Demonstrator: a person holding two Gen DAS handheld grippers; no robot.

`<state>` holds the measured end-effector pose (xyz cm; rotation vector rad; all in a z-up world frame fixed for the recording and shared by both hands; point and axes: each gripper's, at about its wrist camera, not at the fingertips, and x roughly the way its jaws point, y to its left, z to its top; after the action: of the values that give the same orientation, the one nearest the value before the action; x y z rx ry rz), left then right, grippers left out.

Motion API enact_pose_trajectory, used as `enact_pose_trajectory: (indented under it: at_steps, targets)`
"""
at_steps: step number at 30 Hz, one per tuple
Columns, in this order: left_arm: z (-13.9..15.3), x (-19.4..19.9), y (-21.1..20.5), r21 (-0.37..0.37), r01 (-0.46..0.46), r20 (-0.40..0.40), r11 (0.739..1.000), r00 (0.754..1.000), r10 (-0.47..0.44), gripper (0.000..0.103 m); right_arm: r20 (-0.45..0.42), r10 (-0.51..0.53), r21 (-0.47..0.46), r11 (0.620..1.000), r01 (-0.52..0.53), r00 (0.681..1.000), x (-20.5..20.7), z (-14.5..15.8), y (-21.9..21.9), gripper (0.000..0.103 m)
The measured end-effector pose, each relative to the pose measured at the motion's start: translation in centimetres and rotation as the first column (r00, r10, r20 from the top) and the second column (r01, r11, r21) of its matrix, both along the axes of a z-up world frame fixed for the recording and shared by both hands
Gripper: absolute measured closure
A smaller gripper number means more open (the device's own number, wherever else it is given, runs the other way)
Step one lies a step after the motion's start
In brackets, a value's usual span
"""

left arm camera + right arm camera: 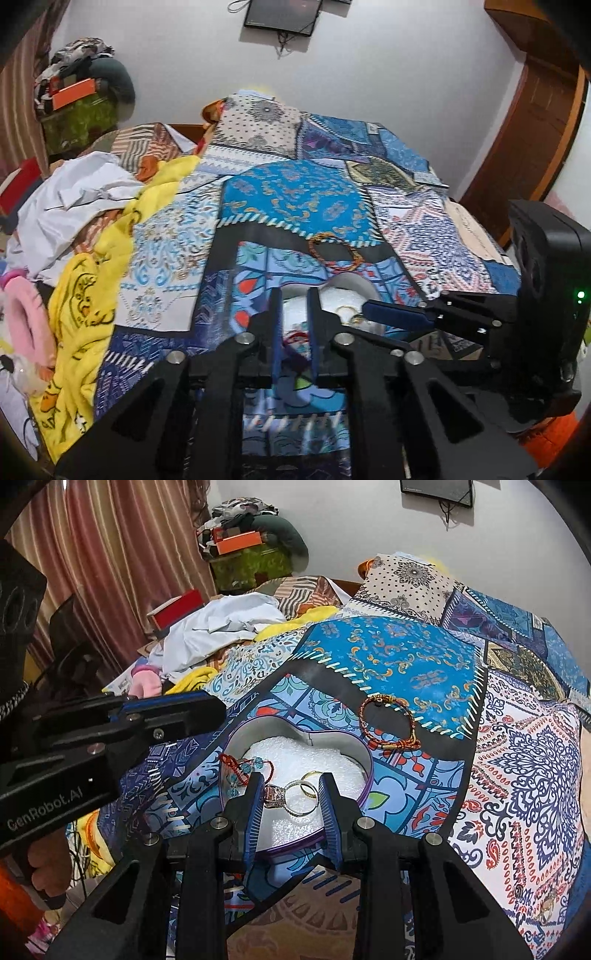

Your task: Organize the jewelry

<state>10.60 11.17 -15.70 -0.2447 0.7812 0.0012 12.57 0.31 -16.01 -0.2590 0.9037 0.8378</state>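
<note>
A heart-shaped tin (343, 740) lined with white foam sits on the patchwork quilt. My right gripper (291, 786) hangs over its near side, jaws narrow, shut on a jewelled ring (276, 794) that spans the gap. A gold ring (310, 783) lies on the foam just behind. A red and blue beaded bracelet (243, 767) drapes over the tin's left rim. My left gripper (216, 709) hovers above that rim, and its jaws (294, 301) stand slightly apart with nothing pressed between them. A red and gold bracelet (388, 720) rests on the quilt beyond the tin (351, 284).
The quilt (295, 199) covers a bed. A yellow blanket (85, 295), white cloth (74, 195) and pink item (26, 314) pile along its left side. Another small piece of jewelry (546, 904) lies near the quilt's right edge. A wooden door (524, 140) stands at right.
</note>
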Motion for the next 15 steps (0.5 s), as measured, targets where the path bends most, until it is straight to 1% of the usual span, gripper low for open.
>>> enact_pose_trajectory:
  at_steps: [1,2,6,7,8,11,15]
  targets:
    - [0.0,-0.1,0.1,0.007,-0.009,-0.003,1.000,1.000,0.009,0.080,0.000,0.001,-0.003,1.000,-0.001,1.000,0.0,-0.1,0.1,0.075]
    - [-0.1,-0.2,0.3,0.015,-0.019,-0.004,1.000,1.000,0.019,0.075,-0.001,0.001,-0.008,1.000,-0.001,1.000,0.0,-0.1,0.1,0.075]
    - [-0.2,-0.7,0.6,0.035,-0.039,-0.013,0.999,0.999,0.040,0.073,0.002,-0.003,-0.024,1.000,0.003,1.000,-0.1,-0.2,0.3,0.075]
    - [-0.2,-0.8,0.7,0.037,-0.044,-0.015,0.998,0.999,0.045,0.071,0.001,-0.004,-0.025,1.000,0.004,1.000,-0.1,-0.2,0.3,0.074]
    - [-0.2,-0.9,0.8,0.038,-0.050,-0.017,0.998,0.999,0.051,0.069,0.000,-0.006,-0.027,1.000,0.006,1.000,-0.1,-0.2,0.3,0.070]
    - [-0.1,-1.1,1.0,0.038,-0.060,-0.021,0.997,0.998,0.061,0.068,0.006,-0.015,-0.024,1.000,0.015,1.000,-0.1,0.0,0.1,0.063]
    - [0.2,-1.3,0.9,0.036,-0.063,-0.022,0.997,0.998,0.064,0.066,0.015,-0.031,-0.022,0.999,0.031,0.999,-0.3,0.5,-0.3,0.062]
